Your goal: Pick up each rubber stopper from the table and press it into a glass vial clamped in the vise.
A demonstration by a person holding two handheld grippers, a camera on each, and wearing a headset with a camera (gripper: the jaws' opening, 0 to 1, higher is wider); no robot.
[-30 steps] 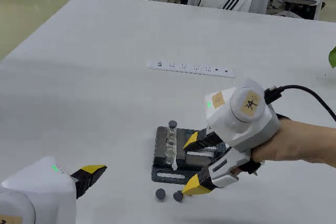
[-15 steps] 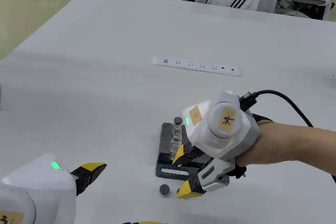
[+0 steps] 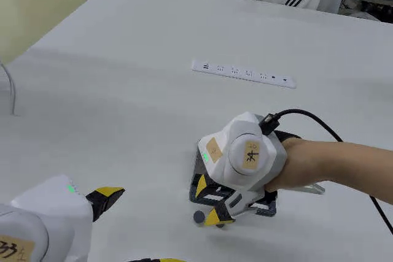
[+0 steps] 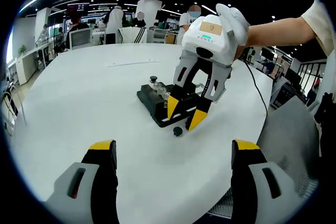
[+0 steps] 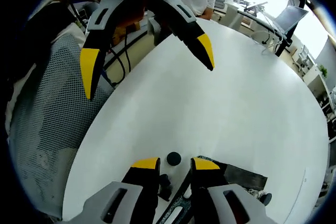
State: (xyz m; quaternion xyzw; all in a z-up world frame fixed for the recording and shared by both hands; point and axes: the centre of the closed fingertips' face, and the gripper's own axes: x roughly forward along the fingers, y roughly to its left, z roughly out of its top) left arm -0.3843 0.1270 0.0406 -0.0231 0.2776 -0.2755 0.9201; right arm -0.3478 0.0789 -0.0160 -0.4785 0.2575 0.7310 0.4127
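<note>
My right gripper is low over the table at the near edge of the black vise, which it mostly hides. Its jaws are open but close together. In the right gripper view one dark rubber stopper lies between the jaws of my right gripper, apart from the right one. A second stopper lies just past the tips and also shows as the stopper and the stopper. The vise holds glass vials, one capped by a stopper. My left gripper is wide open and holds nothing.
A white power strip lies farther back on the white table. A black cable runs from the right gripper. Chairs and a seated person are beyond the far edge. The table's near edge is close to the left gripper.
The right gripper has come down and toward the near side of the vise, over the two loose stoppers, and its jaws have narrowed. The head camera has shifted. The left gripper has stayed put.
</note>
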